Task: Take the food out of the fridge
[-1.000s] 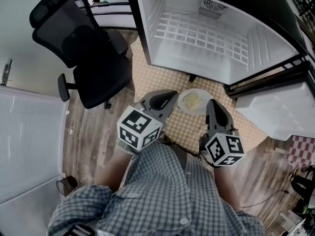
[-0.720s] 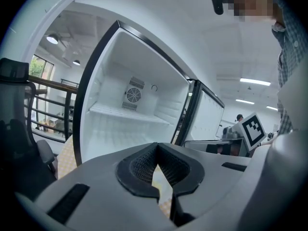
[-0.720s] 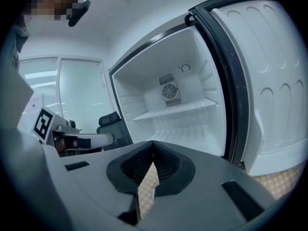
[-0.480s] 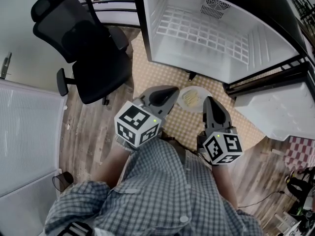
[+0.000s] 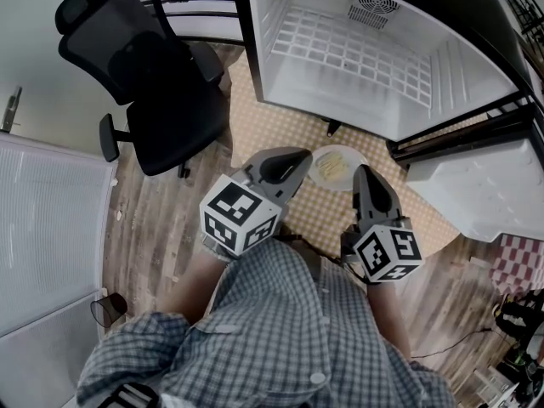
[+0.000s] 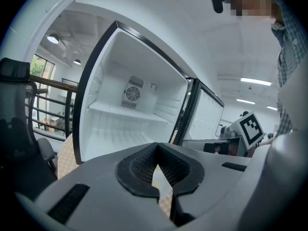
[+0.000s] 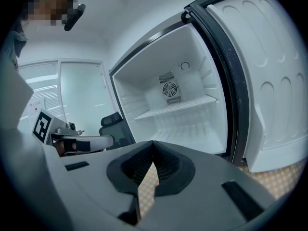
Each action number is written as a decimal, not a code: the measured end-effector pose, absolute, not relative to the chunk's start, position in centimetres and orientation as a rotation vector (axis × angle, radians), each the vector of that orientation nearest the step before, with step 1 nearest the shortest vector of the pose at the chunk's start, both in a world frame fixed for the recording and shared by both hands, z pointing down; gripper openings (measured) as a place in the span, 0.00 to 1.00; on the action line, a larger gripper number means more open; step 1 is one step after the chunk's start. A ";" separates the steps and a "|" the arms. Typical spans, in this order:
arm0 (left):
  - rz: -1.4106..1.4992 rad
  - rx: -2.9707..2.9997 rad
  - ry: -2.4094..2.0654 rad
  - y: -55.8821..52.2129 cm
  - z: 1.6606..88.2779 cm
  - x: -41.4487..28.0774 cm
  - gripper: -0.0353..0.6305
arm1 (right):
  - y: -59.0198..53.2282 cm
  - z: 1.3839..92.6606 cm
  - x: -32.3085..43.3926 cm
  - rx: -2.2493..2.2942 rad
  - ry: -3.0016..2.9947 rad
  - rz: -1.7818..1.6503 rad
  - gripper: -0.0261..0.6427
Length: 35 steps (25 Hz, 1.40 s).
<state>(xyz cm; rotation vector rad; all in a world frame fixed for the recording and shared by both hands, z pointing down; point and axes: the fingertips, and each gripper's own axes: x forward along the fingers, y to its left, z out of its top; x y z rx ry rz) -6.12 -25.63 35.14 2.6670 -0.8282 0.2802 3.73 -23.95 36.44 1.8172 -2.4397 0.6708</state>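
Plate of food (image 5: 337, 167) sits on checkered mat (image 5: 255, 134) outside bare fridge (image 5: 357, 58) — left gripper (image 5: 294, 158), right gripper (image 5: 364, 177) pinched together, empty, job seemingly done.

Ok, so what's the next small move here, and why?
Probably swing the right tool toward the fridge door to start pushing it shut. The plate of food already sits on the mat in front of the fridge, whose inside looks empty, and the left tool is shut on nothing, like the right.

Head view steeply down, others share fridge (image 5: 280, 66)
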 end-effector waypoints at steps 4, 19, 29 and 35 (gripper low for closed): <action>0.282 2.662 -0.831 -25.6 35.3 -6.2 0.06 | -23.9 36.6 3.7 1.816 -2.441 0.686 0.05; 0.284 2.648 -0.844 -25.4 35.6 -6.5 0.06 | -23.7 37.1 3.5 1.790 -2.467 0.746 0.05; 0.281 2.637 -0.837 -25.6 35.9 -6.5 0.06 | -23.7 37.8 3.6 1.788 -2.446 0.767 0.05; 0.278 2.628 -0.828 -25.7 36.1 -6.4 0.06 | -23.8 38.1 3.7 1.781 -2.442 0.777 0.05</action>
